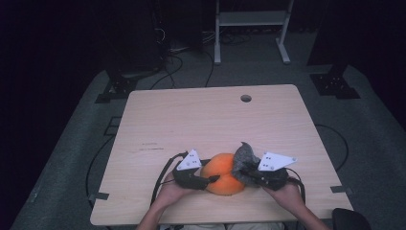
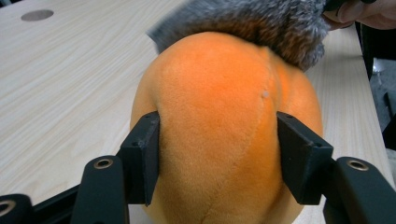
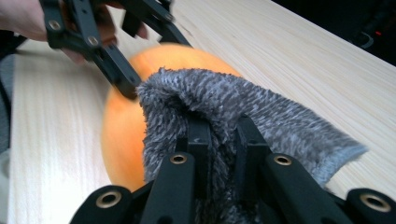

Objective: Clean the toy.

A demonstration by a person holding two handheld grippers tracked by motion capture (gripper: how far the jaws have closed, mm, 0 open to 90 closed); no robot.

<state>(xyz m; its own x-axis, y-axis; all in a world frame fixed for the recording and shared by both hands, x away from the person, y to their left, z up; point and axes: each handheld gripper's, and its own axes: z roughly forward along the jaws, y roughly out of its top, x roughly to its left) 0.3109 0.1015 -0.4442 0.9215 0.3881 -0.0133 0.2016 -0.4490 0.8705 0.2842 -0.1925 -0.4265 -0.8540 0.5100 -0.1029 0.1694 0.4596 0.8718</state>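
An orange plush ball (image 1: 221, 173) lies near the table's front edge, with a grey fuzzy cloth (image 1: 244, 160) draped over its right side. My left gripper (image 1: 210, 179) comes in from the left and is shut on the ball. In the left gripper view its two pads press into the orange plush (image 2: 219, 116) on both sides, and the grey cloth (image 2: 261, 23) caps the far end. My right gripper (image 3: 224, 135) is shut on a fold of the grey cloth (image 3: 280, 112), pinched between its narrow jaws. Beyond it, the left gripper's fingers (image 3: 119, 70) grip the orange ball (image 3: 121, 135).
The light wooden table (image 1: 206, 120) has a round cable hole (image 1: 245, 98) near its far edge. A white metal frame (image 1: 251, 28) and cables stand on the dark floor behind. The person's hands enter from the bottom edge.
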